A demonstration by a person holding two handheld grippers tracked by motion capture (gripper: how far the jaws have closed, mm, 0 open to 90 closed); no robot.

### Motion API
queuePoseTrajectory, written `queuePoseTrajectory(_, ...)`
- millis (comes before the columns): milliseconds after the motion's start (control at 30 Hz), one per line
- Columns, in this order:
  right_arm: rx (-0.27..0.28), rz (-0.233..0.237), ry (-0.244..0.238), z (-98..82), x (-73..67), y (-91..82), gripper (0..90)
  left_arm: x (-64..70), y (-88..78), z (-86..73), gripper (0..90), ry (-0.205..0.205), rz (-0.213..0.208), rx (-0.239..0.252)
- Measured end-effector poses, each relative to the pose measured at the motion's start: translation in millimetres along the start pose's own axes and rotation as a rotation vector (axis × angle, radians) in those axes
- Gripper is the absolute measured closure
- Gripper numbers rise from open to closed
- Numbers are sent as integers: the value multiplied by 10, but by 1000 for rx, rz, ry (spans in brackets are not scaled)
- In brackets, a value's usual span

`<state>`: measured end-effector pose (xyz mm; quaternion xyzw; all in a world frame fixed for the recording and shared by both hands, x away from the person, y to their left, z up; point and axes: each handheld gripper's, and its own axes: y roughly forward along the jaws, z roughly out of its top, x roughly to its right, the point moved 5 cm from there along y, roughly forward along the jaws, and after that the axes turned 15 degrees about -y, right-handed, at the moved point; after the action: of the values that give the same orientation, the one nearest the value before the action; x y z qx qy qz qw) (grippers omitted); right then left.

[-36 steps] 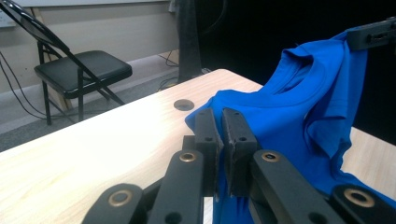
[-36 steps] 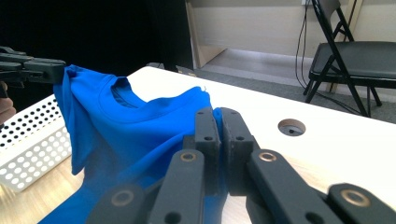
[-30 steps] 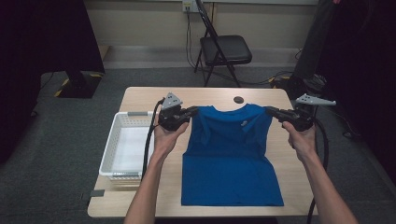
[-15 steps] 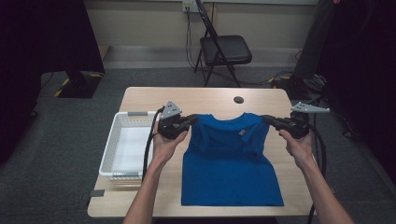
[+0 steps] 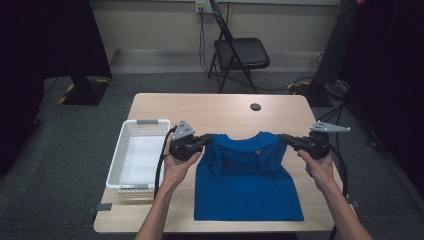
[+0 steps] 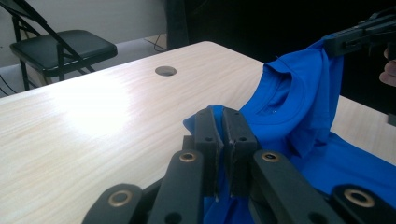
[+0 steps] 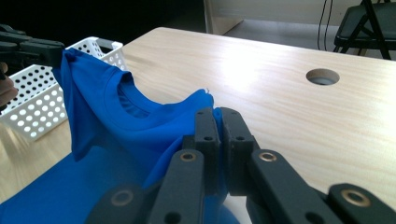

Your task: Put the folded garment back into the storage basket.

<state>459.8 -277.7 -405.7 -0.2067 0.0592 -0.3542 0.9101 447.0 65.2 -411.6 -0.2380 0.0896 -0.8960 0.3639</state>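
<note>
Blue shirt point(image 5: 248, 177) between both raised hands

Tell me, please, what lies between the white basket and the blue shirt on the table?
In the high view, the left claw and its hand sit between the white basket and blue shirt.

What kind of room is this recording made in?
Probably a lab or studio set up for recording, not a home: a bare table on grey carpet, black drapes at the sides, a folding chair and cables by the wall.

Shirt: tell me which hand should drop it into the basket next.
Left, probably. The left gripper pinches the shirt right beside the basket; the right gripper, shut on the other shoulder, is across the table.
</note>
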Motion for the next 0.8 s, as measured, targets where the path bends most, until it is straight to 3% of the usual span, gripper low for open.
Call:
queuePoseTrajectory(400, 6, 22, -17, -131, -159, -124, 866, 141, -144, -175, 859, 38, -9, -20)
queuePoseTrajectory(800, -3, 58, -53, -237, -355, -218, 865, 176, -291, -372, 859, 50, -13, -36)
